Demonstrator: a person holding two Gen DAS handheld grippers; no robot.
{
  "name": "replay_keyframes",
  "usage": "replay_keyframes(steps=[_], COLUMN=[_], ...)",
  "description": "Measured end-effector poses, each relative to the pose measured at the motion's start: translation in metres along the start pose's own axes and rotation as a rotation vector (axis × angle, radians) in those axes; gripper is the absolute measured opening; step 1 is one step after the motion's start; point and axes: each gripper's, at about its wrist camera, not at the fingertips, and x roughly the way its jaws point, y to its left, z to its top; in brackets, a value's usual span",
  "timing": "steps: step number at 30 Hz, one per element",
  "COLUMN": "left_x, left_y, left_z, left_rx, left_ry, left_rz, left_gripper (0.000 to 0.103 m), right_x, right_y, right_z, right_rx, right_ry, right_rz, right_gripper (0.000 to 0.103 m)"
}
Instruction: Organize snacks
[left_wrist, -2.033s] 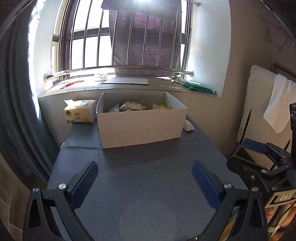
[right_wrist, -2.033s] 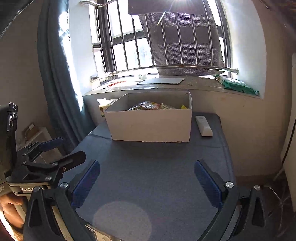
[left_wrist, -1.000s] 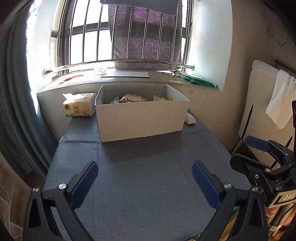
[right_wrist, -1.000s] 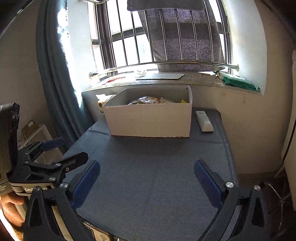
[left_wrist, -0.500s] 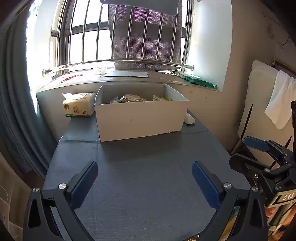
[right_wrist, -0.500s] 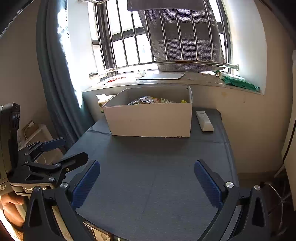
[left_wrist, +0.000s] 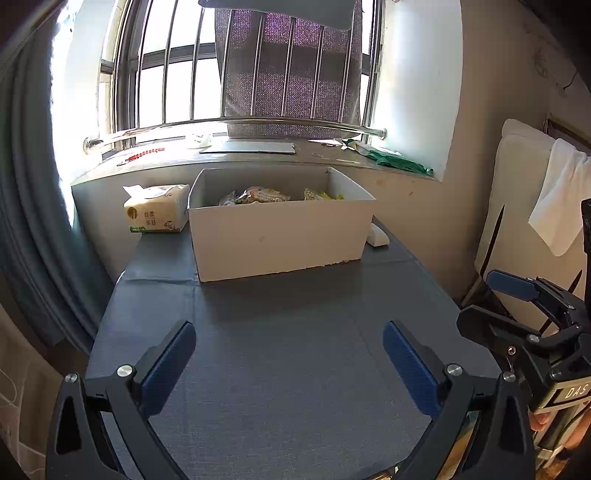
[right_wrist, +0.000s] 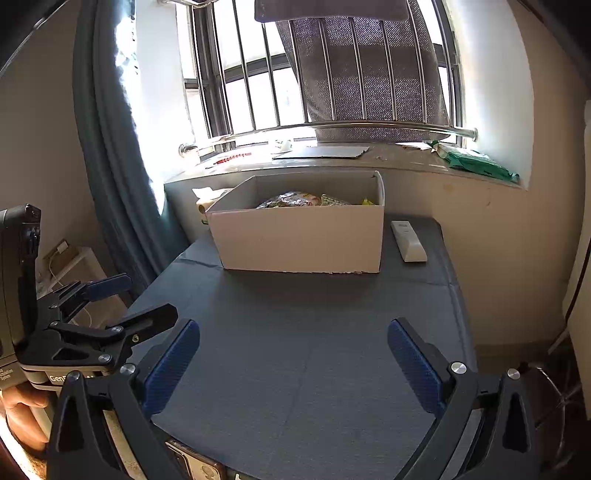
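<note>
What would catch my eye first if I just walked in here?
Probably the open white cardboard box at the far end of the dark grey table, with snack packets showing over its rim. Nearer you, the left tool and right tool hover wide open and empty.

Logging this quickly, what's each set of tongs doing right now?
Left tongs: open, holding nothing.
Right tongs: open, holding nothing.
</note>
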Motion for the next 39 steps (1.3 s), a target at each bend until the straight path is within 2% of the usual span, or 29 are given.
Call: replay_keyframes(steps=[39], left_x=[-0.0007], left_y=[0.0030], left_z=[0.0003], left_rx=[0.001], left_ry=[0.003], left_rz=[0.002], left_gripper=[0.103], right_x=[-0.0006], right_y=[0.0030], right_z=[-0.0014], right_rx=[-0.014], right_ry=[0.004], right_rz=[0.002], right_gripper=[0.103])
